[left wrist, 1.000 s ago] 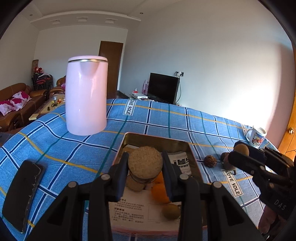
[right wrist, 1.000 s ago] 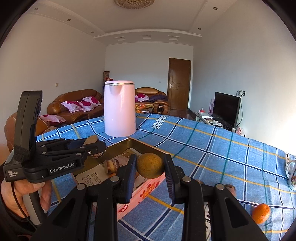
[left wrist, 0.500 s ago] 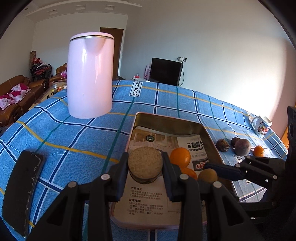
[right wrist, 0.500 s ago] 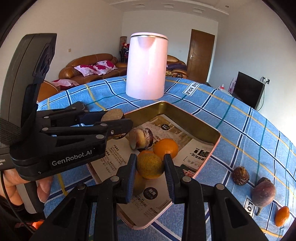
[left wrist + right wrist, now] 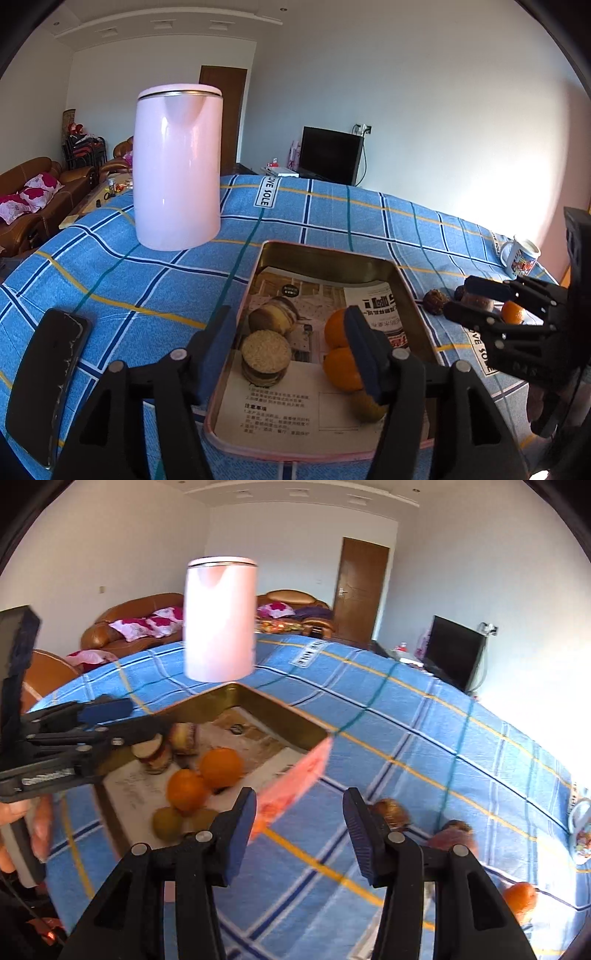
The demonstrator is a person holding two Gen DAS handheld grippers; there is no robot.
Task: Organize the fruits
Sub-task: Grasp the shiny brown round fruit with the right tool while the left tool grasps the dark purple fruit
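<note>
Tin tray (image 5: 325, 254) on tablecloth (image 5: 129, 280), kettle (image 5: 177, 166) behind-left. In tray: cork-topped jars (image 5: 266, 354) left, oranges (image 5: 340, 347) right. Phone (image 5: 44, 384) left of tray. Loose fruit (image 5: 434, 301) and mug (image 5: 519, 256) right of tray.

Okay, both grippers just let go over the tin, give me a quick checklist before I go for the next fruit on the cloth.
1. Left gripper open and empty: ok, its jaws stand apart above the tin.
2. Right gripper open and empty: ok, nothing between the fingers.
3. Released round cake resting inside the tin: ok.
4. Oranges and greenish fruit inside the tin: ok.
5. Fruit left on the tablecloth: not ok, small orange and brown fruits remain outside.
6. Sharp view of the next target: cannot tell, the right wrist view is motion-blurred.
</note>
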